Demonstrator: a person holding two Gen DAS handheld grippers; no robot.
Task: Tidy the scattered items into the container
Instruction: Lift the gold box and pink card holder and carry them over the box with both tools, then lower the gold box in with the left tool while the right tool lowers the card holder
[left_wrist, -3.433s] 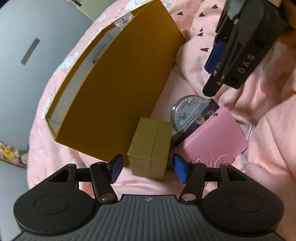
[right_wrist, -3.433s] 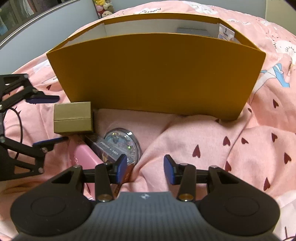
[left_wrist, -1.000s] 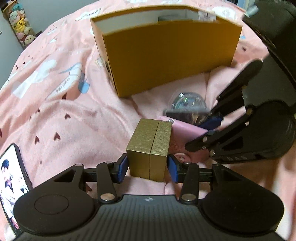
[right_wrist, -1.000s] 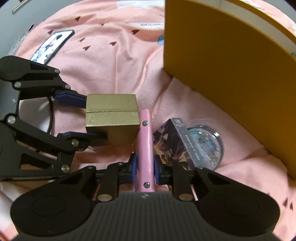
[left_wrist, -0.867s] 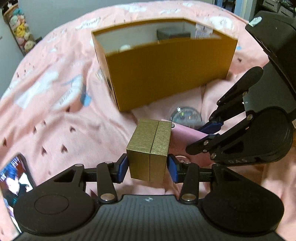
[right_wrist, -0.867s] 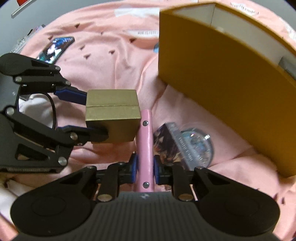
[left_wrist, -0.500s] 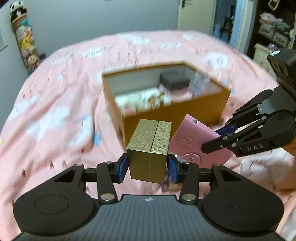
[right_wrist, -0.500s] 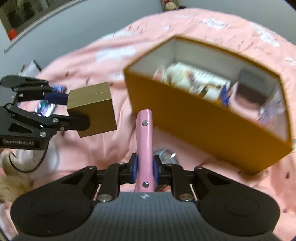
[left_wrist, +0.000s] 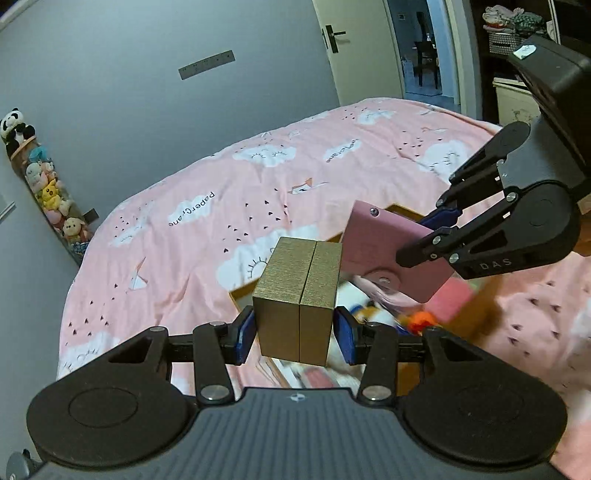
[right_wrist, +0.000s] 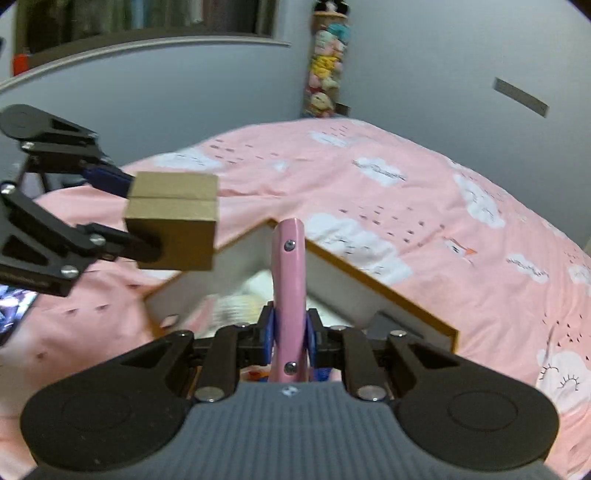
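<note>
Grey walls enclose a bed (left_wrist: 258, 192) under a pink cloud-print duvet. On it sits the open mustard box (right_wrist: 388, 291), its contents blurred. Above the box, the left gripper (left_wrist: 295, 332) has its jaws clamped on a gold box (left_wrist: 299, 299), and just beside it the right gripper (right_wrist: 290, 341) pinches a flat pink case (right_wrist: 290, 266) edge-up.

I'm working in a home bedroom. A bed (left_wrist: 258, 192) with a pink cloud-print duvet fills both views. A hanging column of plush toys (left_wrist: 48, 192) sits against the grey wall beside the bed, and beyond the bed's far end a door (left_wrist: 354, 48) stands open onto another room.
</note>
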